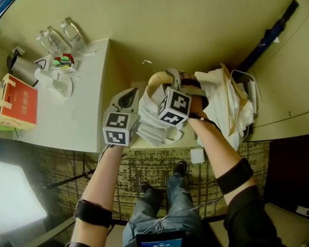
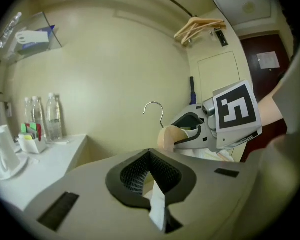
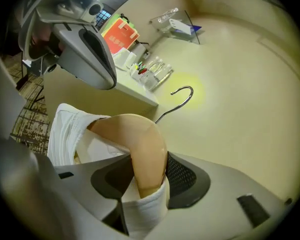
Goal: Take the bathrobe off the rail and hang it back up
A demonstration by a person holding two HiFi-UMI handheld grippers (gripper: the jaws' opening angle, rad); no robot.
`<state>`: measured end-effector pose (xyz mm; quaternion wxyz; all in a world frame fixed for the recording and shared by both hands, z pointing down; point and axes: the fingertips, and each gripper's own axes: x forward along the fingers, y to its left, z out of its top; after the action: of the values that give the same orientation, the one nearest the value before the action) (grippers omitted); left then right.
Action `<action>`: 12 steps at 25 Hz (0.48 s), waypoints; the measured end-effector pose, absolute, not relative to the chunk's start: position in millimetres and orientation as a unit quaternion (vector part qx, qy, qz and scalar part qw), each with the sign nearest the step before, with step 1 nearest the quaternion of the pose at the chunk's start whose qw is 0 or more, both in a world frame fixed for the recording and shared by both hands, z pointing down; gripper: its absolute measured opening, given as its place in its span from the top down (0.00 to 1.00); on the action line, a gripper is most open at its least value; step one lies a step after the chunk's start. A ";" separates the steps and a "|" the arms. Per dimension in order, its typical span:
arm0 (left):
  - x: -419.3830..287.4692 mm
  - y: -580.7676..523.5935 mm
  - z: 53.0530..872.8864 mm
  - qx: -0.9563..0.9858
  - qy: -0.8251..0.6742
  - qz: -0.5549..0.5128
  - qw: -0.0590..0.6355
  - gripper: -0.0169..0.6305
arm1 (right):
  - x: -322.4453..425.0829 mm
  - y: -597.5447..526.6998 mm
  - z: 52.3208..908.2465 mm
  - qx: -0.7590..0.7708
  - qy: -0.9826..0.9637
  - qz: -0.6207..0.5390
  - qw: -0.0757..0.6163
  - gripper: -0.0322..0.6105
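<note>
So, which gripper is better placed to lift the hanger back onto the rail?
Likely right: the right gripper clamps the wooden hanger near its hook; the left gripper only pinches bathrobe cloth.

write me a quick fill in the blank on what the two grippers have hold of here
The left gripper is shut on a fold of the ____ bathrobe.
The right gripper is clamped on the bathrobe's wooden ____.
Three clear ____ stand on the counter.
Missing words: white; hanger; bottles.

3 water btls (image 1: 59, 37) & red box (image 1: 16, 103) on white counter (image 1: 87, 104).
</note>
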<state>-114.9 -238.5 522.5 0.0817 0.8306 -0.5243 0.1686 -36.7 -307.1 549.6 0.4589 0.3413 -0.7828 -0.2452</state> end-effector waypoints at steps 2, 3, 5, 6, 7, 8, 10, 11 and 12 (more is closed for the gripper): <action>-123.0 -233.6 553.4 0.830 -0.520 0.179 0.090 0.97 | -39.5 -304.2 591.3 0.342 -0.787 -0.216 0.466 0.62; -126.2 -231.9 568.6 0.830 -0.518 0.183 0.093 0.97 | -38.5 -303.4 613.7 0.343 -0.787 -0.200 0.472 0.62; -131.3 -231.6 599.6 0.830 -0.515 0.192 0.099 0.97 | -34.6 -302.2 660.5 0.344 -0.786 -0.168 0.485 0.62; -133.1 -232.5 615.7 0.830 -0.513 0.196 0.102 0.97 | -32.6 -301.4 684.1 0.344 -0.785 -0.153 0.492 0.62; -134.1 -233.4 632.3 0.829 -0.511 0.200 0.104 0.97 | -30.7 -300.2 707.4 0.343 -0.785 -0.138 0.497 0.62; -134.5 -234.2 649.4 0.829 -0.509 0.204 0.107 0.97 | -28.9 -298.4 730.1 0.342 -0.785 -0.123 0.502 0.62; -132.9 -235.0 684.4 0.829 -0.504 0.212 0.115 0.97 | -26.0 -293.6 772.8 0.340 -0.788 -0.089 0.506 0.62; -131.0 -235.2 701.8 0.830 -0.501 0.215 0.119 0.97 | -24.6 -291.5 792.6 0.340 -0.789 -0.073 0.506 0.62; -128.5 -235.5 719.0 0.831 -0.498 0.218 0.123 0.97 | -22.3 -290.5 811.4 0.341 -0.790 -0.059 0.507 0.62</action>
<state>-128.5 -235.5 719.0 0.1227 0.8306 -0.4976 0.2177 -22.3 -290.5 811.4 0.5067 0.3413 -0.7895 -0.0586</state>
